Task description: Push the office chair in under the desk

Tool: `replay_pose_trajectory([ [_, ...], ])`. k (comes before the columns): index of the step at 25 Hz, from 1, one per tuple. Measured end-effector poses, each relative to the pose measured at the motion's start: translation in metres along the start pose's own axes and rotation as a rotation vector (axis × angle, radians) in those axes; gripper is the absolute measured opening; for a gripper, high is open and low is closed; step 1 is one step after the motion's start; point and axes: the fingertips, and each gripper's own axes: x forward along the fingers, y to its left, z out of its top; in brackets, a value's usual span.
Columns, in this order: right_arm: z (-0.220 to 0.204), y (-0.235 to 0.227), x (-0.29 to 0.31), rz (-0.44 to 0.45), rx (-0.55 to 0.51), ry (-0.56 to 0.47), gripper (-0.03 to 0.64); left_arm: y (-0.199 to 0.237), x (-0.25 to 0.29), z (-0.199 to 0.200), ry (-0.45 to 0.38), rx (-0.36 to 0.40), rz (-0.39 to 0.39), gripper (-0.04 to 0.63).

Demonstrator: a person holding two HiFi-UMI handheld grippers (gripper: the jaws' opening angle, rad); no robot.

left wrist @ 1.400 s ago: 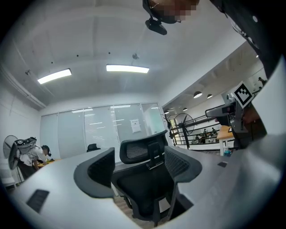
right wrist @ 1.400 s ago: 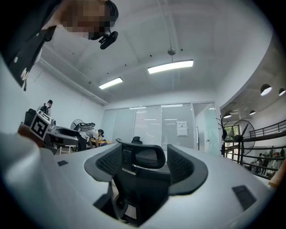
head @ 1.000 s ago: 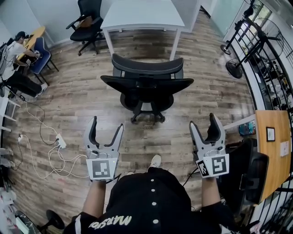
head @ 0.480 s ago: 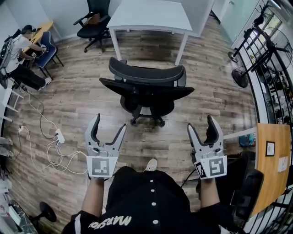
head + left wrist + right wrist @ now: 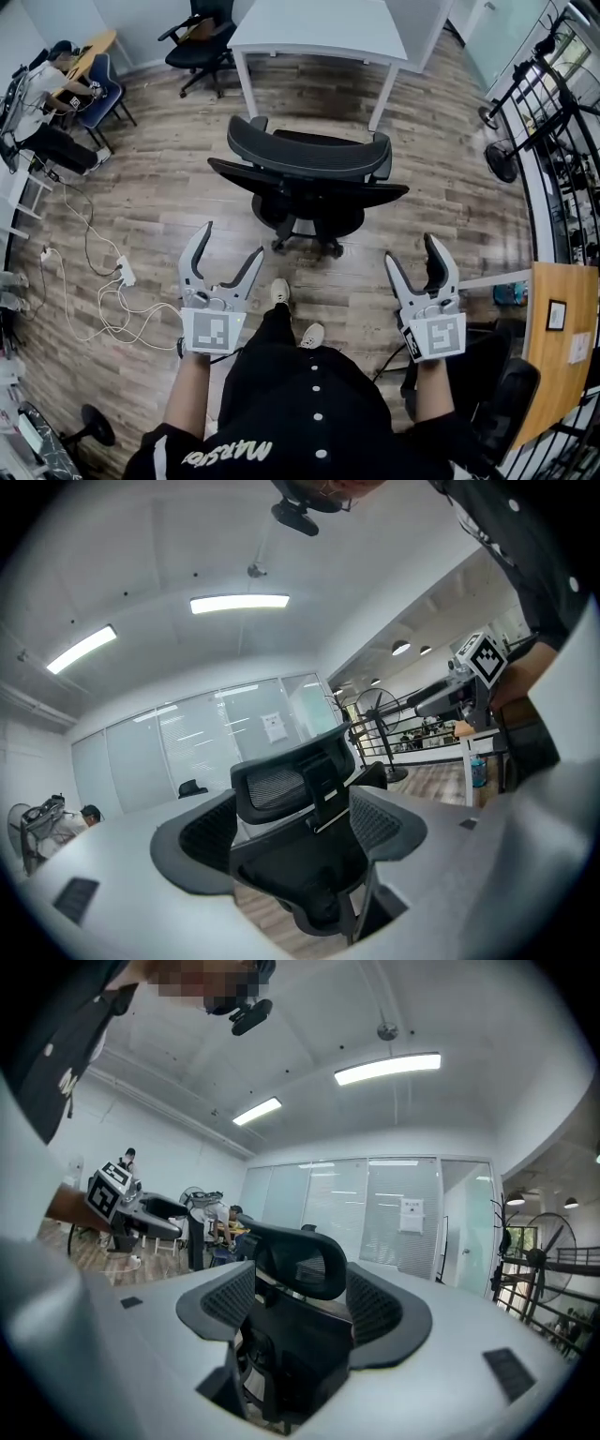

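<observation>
- Office chair (image 5: 309,178): stands on the wood floor (image 5: 159,206) at 12 o'clock from the person, backrest and headrest turned toward the person, seat toward the table (image 5: 319,28).
- The table lies farther out at 12 o'clock. The chair sits near its front edge but fully outside it, with floor showing between them. Judgement: the push has not begun.
- The backrest facing the person is the natural push surface, and the chair's wheeled base should roll straight toward the gap between the 2 white table legs.
- Left tool (image 5: 232,239): released, jaws spread wide, nothing between them. Its own view frames the chair back in the gap, but well apart from it.
- Right tool (image 5: 411,249): also released and empty, with the same framing of the chair back.
- Both tools are held level at about 11 and 1 o'clock, pointing at the chair. Judgement: they are set to meet the 2 sides of the backrest for an even push with no twist.
- 1 shoe (image 5: 279,292) is stepped out toward 12 o'clock, which reads as a stride toward the chair.
- Cables with a power strip (image 5: 122,277) lie at 9 o'clock, off the chair's path.
- Risk, as a judgement: an uneven push could swing the chair into a table leg.
</observation>
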Motion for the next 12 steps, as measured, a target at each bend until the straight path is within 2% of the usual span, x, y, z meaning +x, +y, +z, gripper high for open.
replay_pose_trajectory([
  [2, -0.007, 0.000, 0.013, 0.021, -0.035, 0.024, 0.318, 0.005, 0.012, -0.017, 0.042, 0.004, -0.018, 0.374],
  [4, -0.018, -0.001, 0.027, 0.045, -0.077, 0.061, 0.319, 0.008, 0.029, -0.033, 0.064, 0.049, -0.049, 0.374],
  [8, -0.036, 0.009, 0.053, 0.098, -0.182, 0.148, 0.319, 0.009, 0.050, -0.057, 0.130, 0.184, -0.147, 0.374],
  [12, -0.057, 0.016, 0.079, 0.139, -0.341, 0.247, 0.318, 0.003, 0.077, -0.073, 0.161, 0.349, -0.223, 0.374],
])
